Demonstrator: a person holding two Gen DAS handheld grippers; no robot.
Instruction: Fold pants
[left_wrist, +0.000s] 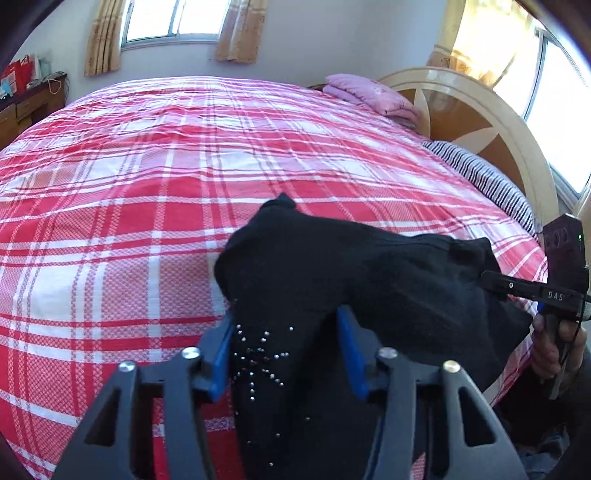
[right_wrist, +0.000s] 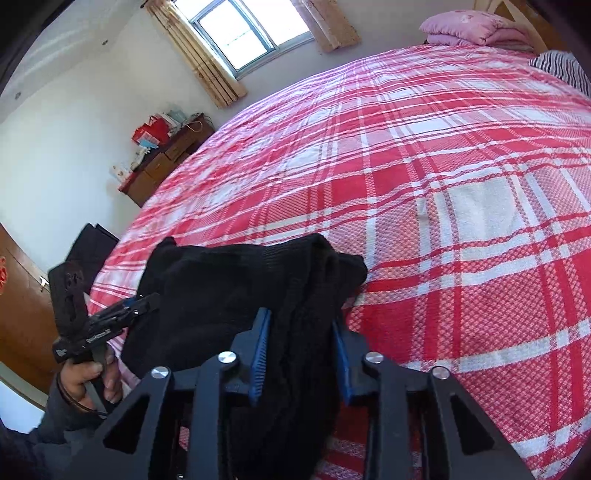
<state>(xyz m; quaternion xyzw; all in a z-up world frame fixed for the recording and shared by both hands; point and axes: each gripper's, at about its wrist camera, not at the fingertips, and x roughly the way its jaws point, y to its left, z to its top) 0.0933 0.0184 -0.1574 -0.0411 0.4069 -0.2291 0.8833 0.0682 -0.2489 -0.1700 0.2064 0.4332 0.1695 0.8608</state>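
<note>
Above the near edge of the plaid bed (left_wrist: 147, 184), left gripper (left_wrist: 286, 354) and right gripper (right_wrist: 301, 354) each pinch the bunched black pants (left_wrist: 332, 266) aloft in their jaws, unfolded, not yet laid flat.

Left gripper (left_wrist: 286, 354) clamped on the pants (left_wrist: 332, 273), right gripper (right_wrist: 301, 354) clamped too, both held level side by side.

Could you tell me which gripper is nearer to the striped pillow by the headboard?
Right. The right gripper grips the black pants on the side toward the striped pillow. The left gripper grips them farther along the bed's edge, away from it.
</note>
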